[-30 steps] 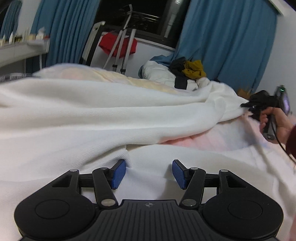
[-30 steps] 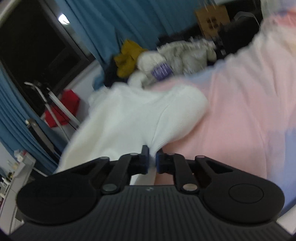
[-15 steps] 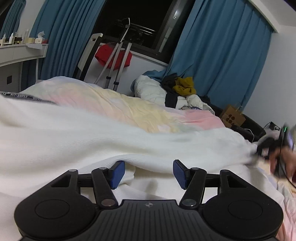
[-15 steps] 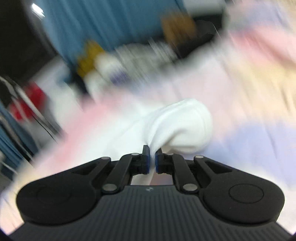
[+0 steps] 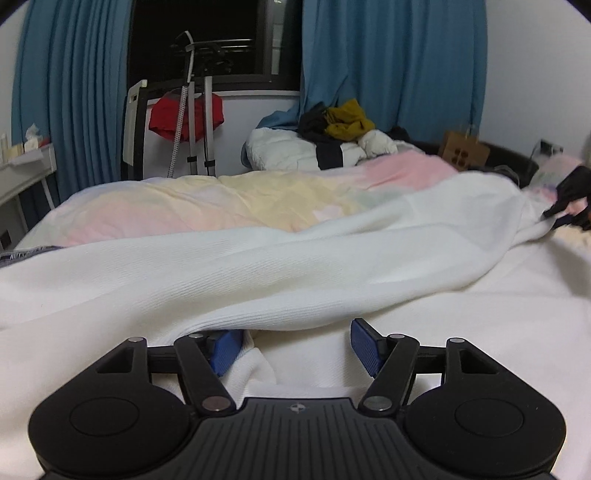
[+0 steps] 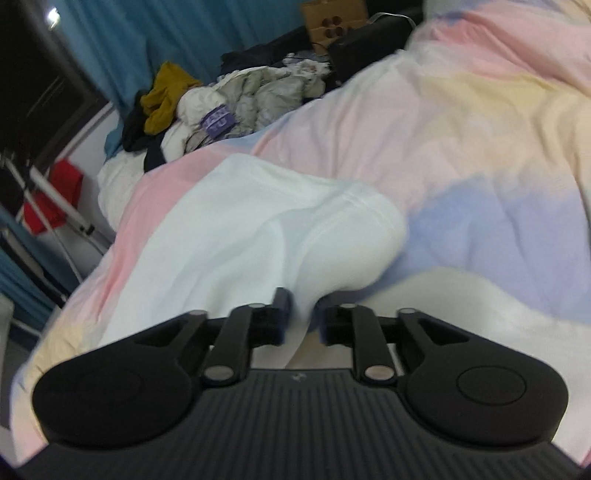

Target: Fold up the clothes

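- Left tongs [image 5: 295, 341]: we read the jaws as spread wide, blue pads [image 5: 364, 345] well apart, nothing clamped. They sit low on the white knit garment [image 5: 258, 266]; a fold of it drapes over the left pad, and a ribbed edge lies between the two fingers.
- Right tongs [image 6: 303, 319]: jaws parted only narrowly. A bunched end of the white garment [image 6: 258, 229] runs down into the gap. We cannot tell whether the pads grip it; the frame is motion-blurred here.
- Just ahead of the left tongs: the garment forms a long raised ridge running from the left edge across to the far right, where it reaches the right tongs [image 5: 570, 199], seen dark and blurred at the frame edge.
- Ahead of the right tongs: the white cloth bulges into a rounded lobe, then lies flat, stretching away to the left.
- Under the garment, both views: a bed with a pastel duvet [image 5: 229, 199] in pink, yellow and pale-blue patches [image 6: 480, 155].
- Beyond the duvet: a heap of clothes with a mustard-yellow piece [image 5: 347, 120] on top of white bedding [image 6: 166, 96].
- Farther, left of that heap: a red cloth [image 5: 166, 114] hung on a metal stand [image 5: 192, 103].
- Farthest: blue curtains [image 5: 391, 62] either side of a dark window [image 5: 207, 33]; a cardboard box [image 5: 463, 149] at far right.
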Demonstrator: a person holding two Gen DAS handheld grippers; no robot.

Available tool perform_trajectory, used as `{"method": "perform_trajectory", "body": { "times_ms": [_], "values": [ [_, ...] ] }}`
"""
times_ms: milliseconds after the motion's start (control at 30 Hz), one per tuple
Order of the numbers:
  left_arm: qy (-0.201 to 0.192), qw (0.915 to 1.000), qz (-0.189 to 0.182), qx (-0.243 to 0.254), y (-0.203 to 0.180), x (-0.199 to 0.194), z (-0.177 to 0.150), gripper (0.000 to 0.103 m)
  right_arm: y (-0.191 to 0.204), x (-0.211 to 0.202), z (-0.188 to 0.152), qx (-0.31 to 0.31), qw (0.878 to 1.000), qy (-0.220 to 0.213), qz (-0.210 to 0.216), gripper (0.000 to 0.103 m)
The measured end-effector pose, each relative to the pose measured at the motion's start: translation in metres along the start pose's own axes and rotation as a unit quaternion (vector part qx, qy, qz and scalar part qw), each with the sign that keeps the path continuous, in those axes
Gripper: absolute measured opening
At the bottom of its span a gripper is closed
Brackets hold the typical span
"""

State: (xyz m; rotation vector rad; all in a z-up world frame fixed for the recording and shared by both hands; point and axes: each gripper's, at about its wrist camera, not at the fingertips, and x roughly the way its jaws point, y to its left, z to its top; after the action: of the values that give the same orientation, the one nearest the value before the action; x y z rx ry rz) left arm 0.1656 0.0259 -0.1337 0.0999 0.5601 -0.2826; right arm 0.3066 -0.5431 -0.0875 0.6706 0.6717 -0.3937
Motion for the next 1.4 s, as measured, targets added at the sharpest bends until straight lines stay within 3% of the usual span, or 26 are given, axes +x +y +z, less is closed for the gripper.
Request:
{"method": "perform_trajectory", "body": {
  "times_ms": [133,200,233,267,367,433,500,533,633,700,800,900,967,1067,1233,1333,1400],
  "values": [
    [-0.002,0.9996,0.008,-0.026,0.009,0.007,0.004,0.053,0.0,-0.028,0.003,-0.015,0.999,-0.043,-0.011,0.042],
    [-0.008,0.9991,0.004,-0.041,0.014,0.008,0.006,0.042,0.009,-0.031,0.01,-0.028,0.998,-0.06,-0.007,0.052],
    [-0.009,0.9989,0.003,-0.046,0.017,0.008,0.007,0.03,0.014,-0.03,0.013,-0.034,0.997,-0.065,-0.002,0.058],
    [-0.01,0.9987,0.001,-0.05,0.019,0.009,0.008,0.011,0.021,-0.023,0.016,-0.038,0.998,-0.053,0.005,0.06],
    [-0.013,0.997,-0.009,-0.075,0.029,0.009,0.01,0.006,0.041,0.019,0.016,-0.036,0.999,0.032,0.006,0.058],
    [-0.023,0.9963,-0.013,-0.081,0.032,0.005,0.012,0.005,0.052,0.04,0.014,-0.022,0.998,0.052,-0.006,0.058],
    [-0.034,0.9955,-0.017,-0.087,0.035,0.001,0.014,0.004,0.066,0.056,0.014,-0.029,0.998,0.05,-0.032,0.04],
    [-0.041,0.9948,-0.02,-0.091,0.038,-0.003,0.016,0.004,0.075,0.062,0.015,-0.04,0.997,0.046,-0.049,0.01],
    [-0.069,0.9906,-0.032,-0.114,0.049,-0.014,0.025,0.004,0.097,0.068,0.025,-0.052,0.996,0.037,-0.07,0.006],
    [-0.091,0.9869,-0.041,-0.127,0.055,-0.024,0.03,0.004,0.125,0.054,0.039,-0.072,0.996,0.01,-0.05,0.005],
    [-0.137,0.978,-0.05,-0.149,0.064,-0.043,0.037,0.004,0.171,0.011,0.067,-0.087,0.994,-0.046,0.038,0.005],
    [-0.172,0.9717,-0.053,-0.153,0.068,-0.059,0.043,0.003,0.201,-0.045,0.09,-0.094,0.978,-0.128,0.137,0.005],
    [-0.178,0.9711,-0.066,-0.144,0.065,-0.066,0.045,0.003,0.191,-0.07,0.093,-0.091,0.963,-0.172,0.189,0.005],
    [-0.157,0.9771,-0.083,-0.117,0.054,-0.07,0.044,0.004,0.155,-0.075,0.083,-0.09,0.961,-0.194,0.174,0.005],
    [-0.076,0.9917,-0.085,-0.059,0.024,-0.05,0.026,0.004,0.045,-0.014,0.033,-0.016,0.988,-0.129,0.088,0.005],
    [-0.026,0.9956,-0.084,-0.033,0.009,-0.037,0.014,0.004,-0.001,0.016,-0.001,0.028,0.993,-0.094,0.065,0.005],
    [-0.001,0.9959,-0.079,-0.043,0.009,-0.026,0.007,0.004,-0.026,0.032,-0.019,0.055,0.994,-0.077,0.058,0.005]
  ]
}}
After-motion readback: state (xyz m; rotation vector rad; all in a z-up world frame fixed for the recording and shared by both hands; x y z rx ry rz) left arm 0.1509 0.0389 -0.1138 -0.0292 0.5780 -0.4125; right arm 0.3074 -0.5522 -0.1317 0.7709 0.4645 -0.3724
